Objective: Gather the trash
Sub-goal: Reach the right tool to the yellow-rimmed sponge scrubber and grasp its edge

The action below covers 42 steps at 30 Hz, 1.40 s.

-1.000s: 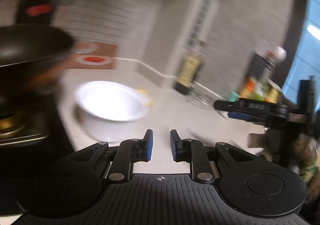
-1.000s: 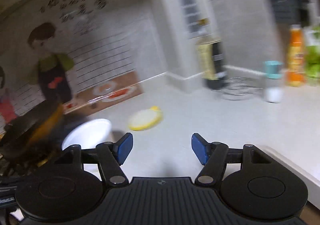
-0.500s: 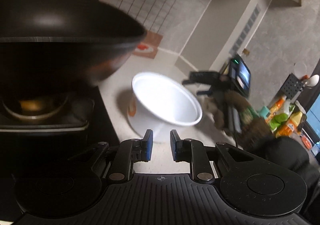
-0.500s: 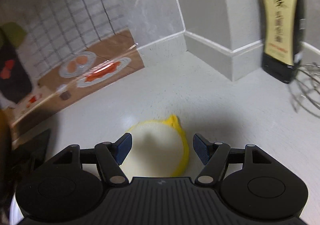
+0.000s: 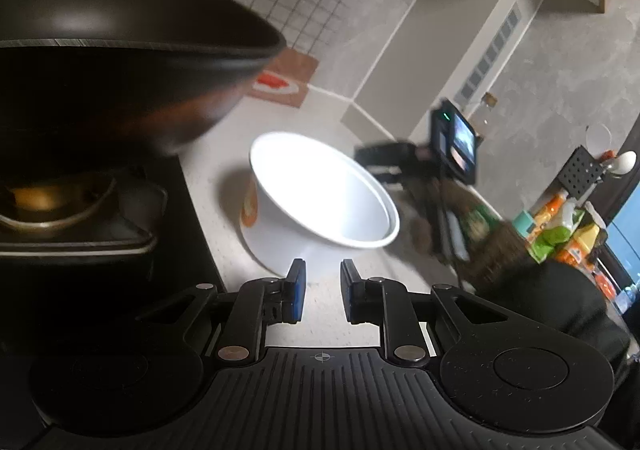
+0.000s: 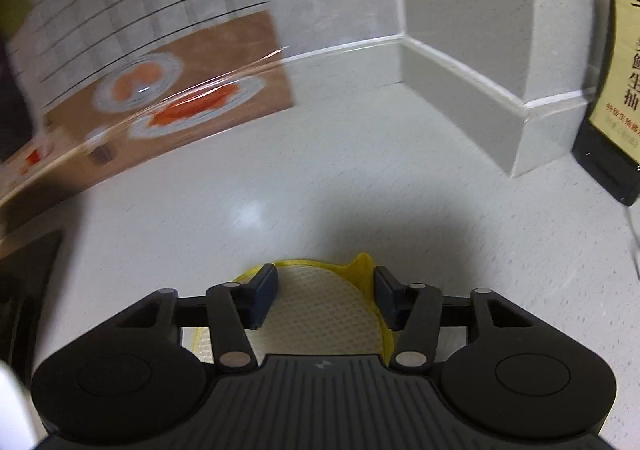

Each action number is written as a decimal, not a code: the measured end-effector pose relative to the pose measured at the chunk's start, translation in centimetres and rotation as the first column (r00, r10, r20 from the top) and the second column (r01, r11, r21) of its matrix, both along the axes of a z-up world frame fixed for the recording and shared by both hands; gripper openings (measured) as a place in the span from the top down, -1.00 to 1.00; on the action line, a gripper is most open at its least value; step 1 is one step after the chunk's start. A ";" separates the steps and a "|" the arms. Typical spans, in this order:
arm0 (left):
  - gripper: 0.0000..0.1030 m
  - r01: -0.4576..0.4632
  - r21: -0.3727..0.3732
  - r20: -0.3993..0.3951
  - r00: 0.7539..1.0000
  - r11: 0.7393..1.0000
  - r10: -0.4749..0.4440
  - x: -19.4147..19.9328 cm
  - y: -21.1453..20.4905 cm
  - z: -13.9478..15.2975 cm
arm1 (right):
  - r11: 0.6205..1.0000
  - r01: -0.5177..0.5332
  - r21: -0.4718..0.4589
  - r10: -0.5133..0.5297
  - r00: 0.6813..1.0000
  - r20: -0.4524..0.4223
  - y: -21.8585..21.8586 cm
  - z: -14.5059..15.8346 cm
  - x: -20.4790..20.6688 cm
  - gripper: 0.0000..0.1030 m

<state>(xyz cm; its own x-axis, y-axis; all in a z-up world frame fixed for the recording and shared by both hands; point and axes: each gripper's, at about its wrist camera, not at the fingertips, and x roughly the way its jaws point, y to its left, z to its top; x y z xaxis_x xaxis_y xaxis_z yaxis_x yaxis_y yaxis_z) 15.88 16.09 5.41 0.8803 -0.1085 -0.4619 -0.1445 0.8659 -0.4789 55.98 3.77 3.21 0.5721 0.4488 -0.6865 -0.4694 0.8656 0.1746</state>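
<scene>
Trash here is one round, flat foam net [image 6: 320, 314], pale cream with a fine mesh pattern and a thin yellow edge that has a small pointed tab. It lies on the speckled white surface [image 6: 280, 190], between the two dark blue pads of the right tool [image 6: 325, 300]. The jaws of this tool are closing around it, but I see a small gap at each pad, so they do not press it. The lower part of the net is hidden under the black ribbed body of the tool.

One white paper bowl [image 5: 320, 198], smooth, with an orange print on its side, stands just ahead of the left tool [image 5: 322, 290]. Its jaws are only narrowly apart, with nothing between them. One black shiny wok [image 5: 120, 62] is cut off at the left. One dark sauce bottle [image 6: 612, 90] is cut off at the right; its label is partly readable.
</scene>
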 end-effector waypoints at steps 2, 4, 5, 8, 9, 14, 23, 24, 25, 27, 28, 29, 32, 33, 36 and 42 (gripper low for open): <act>0.58 -0.025 0.004 0.015 1.000 1.000 0.025 -0.4 0.3 0.3 | 0.999 -0.041 -0.022 0.041 0.999 0.016 -0.5 0.2 -1.8 0.32; 0.58 -0.037 -0.010 0.027 0.999 0.999 0.037 -0.6 0.6 0.4 | 0.994 -0.099 -0.046 0.101 0.995 0.026 -2.1 0.3 -5.5 0.50; 0.58 -0.040 -0.015 0.031 0.999 0.999 0.040 -0.7 0.7 0.5 | 0.994 -0.099 -0.046 0.101 0.995 0.026 -2.1 0.3 -5.5 0.52; 0.58 -0.049 -0.043 0.042 0.998 0.998 0.051 -0.9 1.0 0.4 | 0.989 -0.140 -0.043 0.140 0.990 0.013 -4.7 0.3 -9.5 0.57; 0.58 -0.055 -0.061 0.044 0.997 0.997 0.058 -0.9 1.3 0.3 | 0.988 -0.148 -0.049 0.149 0.989 0.012 -5.6 0.3 -10.9 0.58; 0.58 -0.104 -0.109 0.071 0.991 0.989 0.112 -0.1 2.0 0.9 | 0.985 -0.138 -0.100 0.140 0.990 0.008 -10.0 0.6 -15.4 0.60; 0.58 -0.147 0.182 -0.015 0.988 0.972 0.152 4.2 -0.6 1.7 | 0.991 -0.054 -0.123 0.059 0.998 0.035 -14.9 0.8 -19.3 0.54; 0.58 -0.150 0.189 -0.027 0.987 0.970 0.158 4.4 -0.7 1.6 | 0.993 -0.047 -0.112 0.051 0.998 0.032 -15.0 0.9 -19.4 0.47; 0.58 -0.154 0.192 -0.033 0.986 0.969 0.163 4.4 -0.7 1.4 | 0.994 -0.047 -0.098 0.051 0.998 0.033 -15.0 1.1 -19.6 0.42; 0.58 -0.161 0.190 -0.038 0.984 0.968 0.171 4.3 -0.7 1.2 | 0.998 -0.049 -0.047 0.052 0.997 0.054 -14.9 1.8 -20.2 0.38; 0.58 -0.164 0.190 -0.042 0.984 0.968 0.175 4.1 -0.5 1.1 | 0.999 -0.052 -0.016 0.053 0.997 0.062 -14.8 2.3 -20.4 0.33; 0.58 -0.164 0.188 -0.046 0.983 0.968 0.176 4.0 -0.4 1.0 | 0.998 -0.059 0.022 0.058 0.996 0.067 -14.6 2.8 -20.5 0.27; 0.56 -0.163 0.180 -0.062 0.982 0.970 0.176 4.1 -0.1 0.8 | 0.986 -0.077 0.146 0.066 0.995 0.078 -13.4 4.6 -20.9 -0.14; 0.56 -0.157 0.169 -0.069 0.983 0.973 0.171 4.0 0.0 0.7 | 0.981 -0.088 0.175 0.073 0.993 0.087 -12.6 5.2 -20.9 -0.15; 0.56 -0.129 0.110 -0.082 0.987 0.985 0.138 3.8 0.6 0.3 | 0.969 -0.119 0.217 0.098 0.990 0.104 -9.8 6.7 -20.8 -0.15; 0.55 -0.139 0.062 -0.092 0.985 0.988 0.144 3.1 1.5 -0.3 | 0.958 -0.120 0.261 0.130 0.991 -0.023 -5.2 5.4 -19.1 0.42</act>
<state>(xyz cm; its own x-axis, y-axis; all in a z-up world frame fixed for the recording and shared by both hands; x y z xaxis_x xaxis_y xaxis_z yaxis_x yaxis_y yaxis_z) 18.98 17.57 5.11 0.8363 0.0419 -0.5467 -0.3102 0.8583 -0.4088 36.85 -1.42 8.62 0.4751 0.6802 -0.5582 -0.5594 0.7231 0.4052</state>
